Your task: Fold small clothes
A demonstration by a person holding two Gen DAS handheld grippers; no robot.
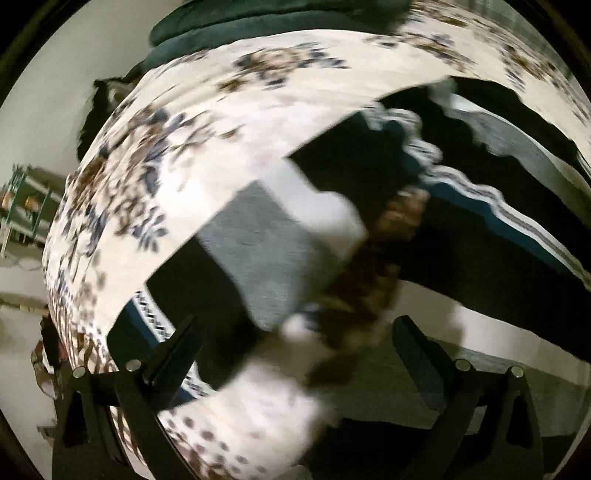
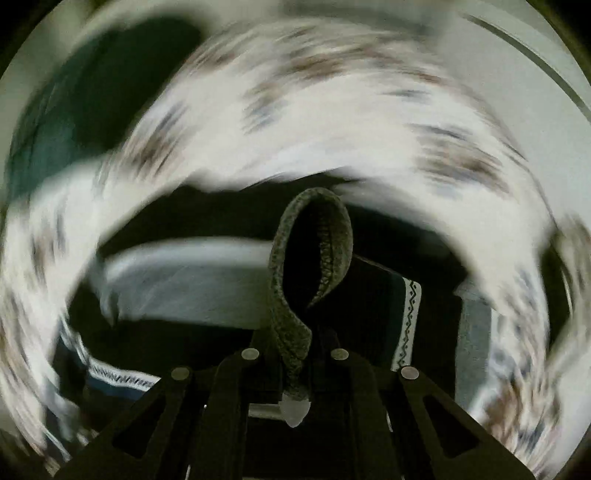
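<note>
A dark garment with grey and white panels [image 1: 258, 240] lies blurred on the flower-patterned bedsheet [image 1: 155, 155]. My left gripper [image 1: 295, 354] is open above it, with its fingers [image 1: 173, 350] wide apart and nothing between them. A blurred brown and white shape [image 1: 369, 266] crosses in front, likely the other hand. In the right wrist view my right gripper [image 2: 293, 343] is shut on a grey-green drawstring cord [image 2: 288, 302] that loops upward, with dark garment cloth [image 2: 369, 302] hanging around it. The sheet [image 2: 295, 110] is smeared by motion.
A dark green cushion [image 1: 229, 26] lies at the bed's far end. A blue garment with white patterned trim [image 1: 480, 199] lies at the right. A shelf [image 1: 26, 206] stands by the wall at the left. Pale floor [image 1: 22, 332] shows beside the bed.
</note>
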